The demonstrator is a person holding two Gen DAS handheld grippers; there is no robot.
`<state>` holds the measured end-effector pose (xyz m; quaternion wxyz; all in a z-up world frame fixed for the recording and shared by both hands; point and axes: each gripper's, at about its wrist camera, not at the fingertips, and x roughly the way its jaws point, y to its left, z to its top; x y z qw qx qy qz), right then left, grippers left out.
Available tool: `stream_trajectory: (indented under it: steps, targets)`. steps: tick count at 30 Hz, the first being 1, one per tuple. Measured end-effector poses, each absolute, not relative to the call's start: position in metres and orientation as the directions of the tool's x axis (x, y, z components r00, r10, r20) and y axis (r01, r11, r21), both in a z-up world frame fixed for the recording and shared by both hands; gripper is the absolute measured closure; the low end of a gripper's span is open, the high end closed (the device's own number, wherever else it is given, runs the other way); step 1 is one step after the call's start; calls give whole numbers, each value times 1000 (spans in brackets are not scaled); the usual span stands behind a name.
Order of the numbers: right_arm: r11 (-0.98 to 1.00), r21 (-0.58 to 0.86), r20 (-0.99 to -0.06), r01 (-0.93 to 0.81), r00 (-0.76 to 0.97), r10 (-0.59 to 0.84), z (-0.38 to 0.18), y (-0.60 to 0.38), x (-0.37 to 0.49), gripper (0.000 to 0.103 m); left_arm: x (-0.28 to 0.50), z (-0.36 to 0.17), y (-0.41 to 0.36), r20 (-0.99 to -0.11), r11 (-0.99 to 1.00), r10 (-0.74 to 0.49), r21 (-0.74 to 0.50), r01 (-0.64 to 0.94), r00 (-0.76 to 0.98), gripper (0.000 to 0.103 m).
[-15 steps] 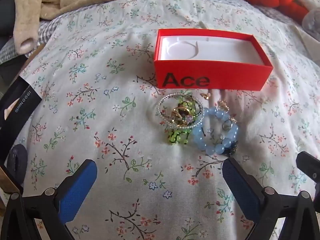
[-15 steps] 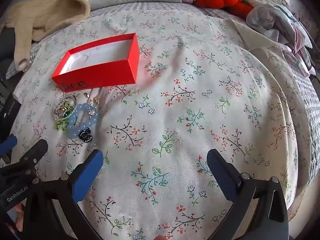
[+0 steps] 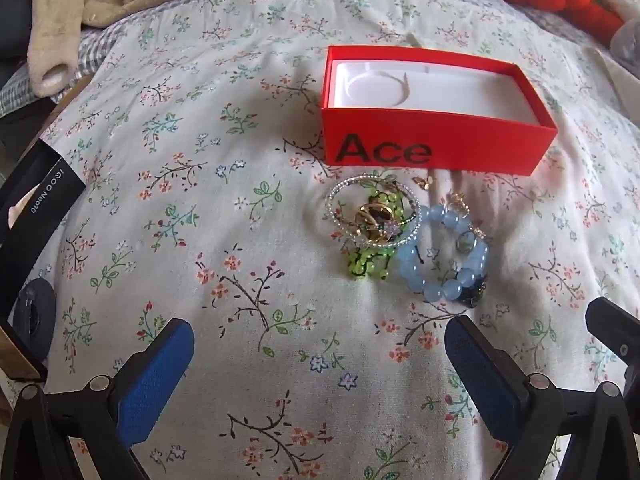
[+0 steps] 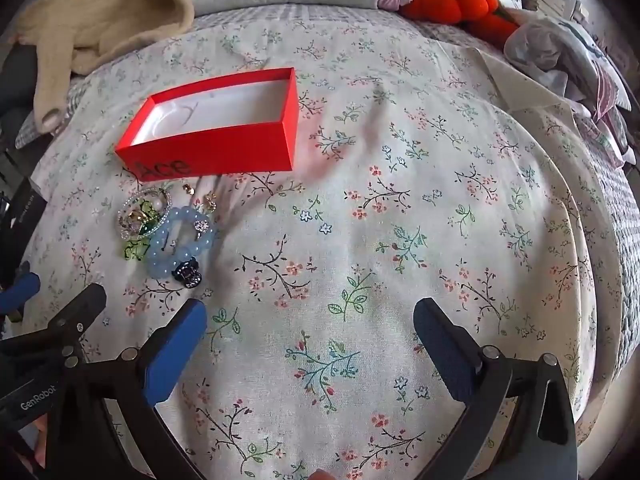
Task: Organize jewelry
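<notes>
You are holding both grippers spread wide and gripping nothing. The jewelry (image 3: 404, 236) is lying just in front of the red box (image 3: 436, 148), ahead of your left gripper (image 3: 320, 364), nearer than your right gripper (image 4: 310, 344).

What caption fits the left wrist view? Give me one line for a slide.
Open left hand-held gripper above a floral bedspread, facing a jewelry pile in front of an empty red box.
</notes>
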<state>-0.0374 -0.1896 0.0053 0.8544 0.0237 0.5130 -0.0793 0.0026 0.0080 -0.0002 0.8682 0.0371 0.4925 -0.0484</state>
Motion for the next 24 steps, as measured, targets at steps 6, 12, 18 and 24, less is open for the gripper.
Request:
stream_trajectory:
  steps: [6,12,18,24]
  targets:
    - [986,-43,-880,158,462,-113,4,-188,-38,0,3,2,9,-857,992,-49,17,125,512,0]
    - [987,-43,-878,155,466,-111,6,-186,-38,0,2,3,9,-857,992,-52,15,125,512,0]
    - [987,-41,-876,156,469,-111,8,-186,-39,0,1,4,10,-853,993,-48,16,118,519,0]
    - [987,-39,-874,155,474,-109,10,-187,-40,0,-1,5,12,-852,993,-40,22,112,523,0]
